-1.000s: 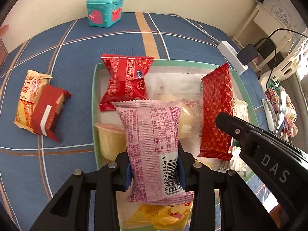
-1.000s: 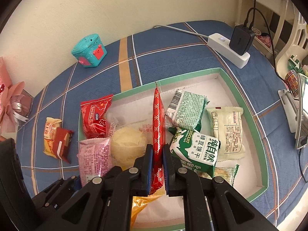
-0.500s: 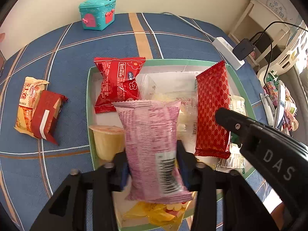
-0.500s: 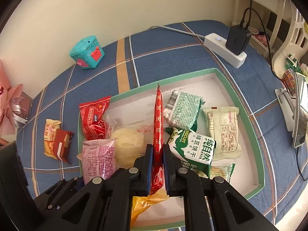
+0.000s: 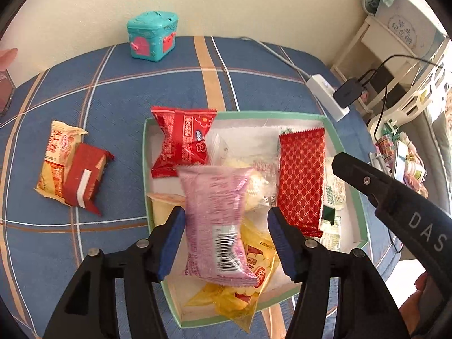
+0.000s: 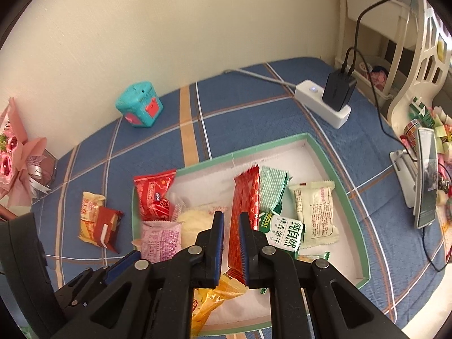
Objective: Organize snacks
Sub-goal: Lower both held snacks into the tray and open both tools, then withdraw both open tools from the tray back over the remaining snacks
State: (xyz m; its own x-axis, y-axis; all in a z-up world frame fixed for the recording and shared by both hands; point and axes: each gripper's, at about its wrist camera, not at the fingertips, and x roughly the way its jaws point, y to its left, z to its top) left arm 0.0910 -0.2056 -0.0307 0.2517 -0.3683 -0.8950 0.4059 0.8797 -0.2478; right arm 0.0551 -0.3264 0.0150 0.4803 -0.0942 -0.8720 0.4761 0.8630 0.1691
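Note:
A shallow box with a green rim holds several snack packets. My left gripper hangs over its near left part, and its jaws are opening. A pink packet lies blurred and tilted between them, with neither pad pressing on it. It rests over a yellow packet. My right gripper is shut on the lower part of a long red patterned packet, held up above the box's middle. That packet also shows in the left wrist view. A red packet leans on the box's far left corner.
A yellow packet and a red one lie on the blue checked cloth, left of the box. A teal toy chest stands by the wall. A power strip with a charger is at the back right, and a phone on a stand at the right.
The left jaws have spread off the pink packet, which has slipped and tilted. Both grippers have risen. The red patterned packet has turned from edge-on to face-on in the right view.

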